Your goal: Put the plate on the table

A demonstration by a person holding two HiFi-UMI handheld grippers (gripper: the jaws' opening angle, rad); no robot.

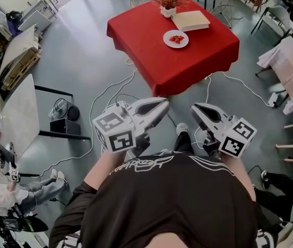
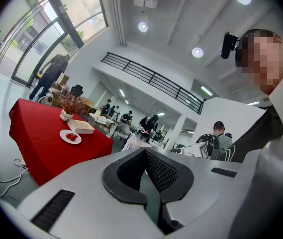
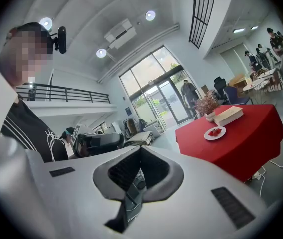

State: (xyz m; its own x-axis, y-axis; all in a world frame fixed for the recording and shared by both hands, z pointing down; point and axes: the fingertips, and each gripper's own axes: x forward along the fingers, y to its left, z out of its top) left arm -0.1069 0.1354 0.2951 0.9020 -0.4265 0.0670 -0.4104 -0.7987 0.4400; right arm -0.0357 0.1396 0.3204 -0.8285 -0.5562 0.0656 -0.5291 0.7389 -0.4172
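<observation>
A white plate (image 1: 176, 39) with red strawberries rests on the red-clothed table (image 1: 146, 45), well ahead of both grippers. It also shows in the left gripper view, plate (image 2: 70, 137), and in the right gripper view, plate (image 3: 214, 133). My left gripper (image 1: 164, 105) is held close to the person's chest, its jaws shut with nothing between them (image 2: 145, 151). My right gripper (image 1: 194, 108) is beside it at the same height, its jaws likewise together and empty (image 3: 140, 148). Both point toward the table, a stretch of floor short of it.
A closed book (image 1: 190, 20) and a white vase of dried flowers (image 1: 168, 9) share the table behind the plate. White cables (image 1: 110, 94) trail on the grey floor before the table. A fan (image 1: 61, 109) and a long desk (image 1: 17, 112) stand left, covered chairs (image 1: 286, 61) right.
</observation>
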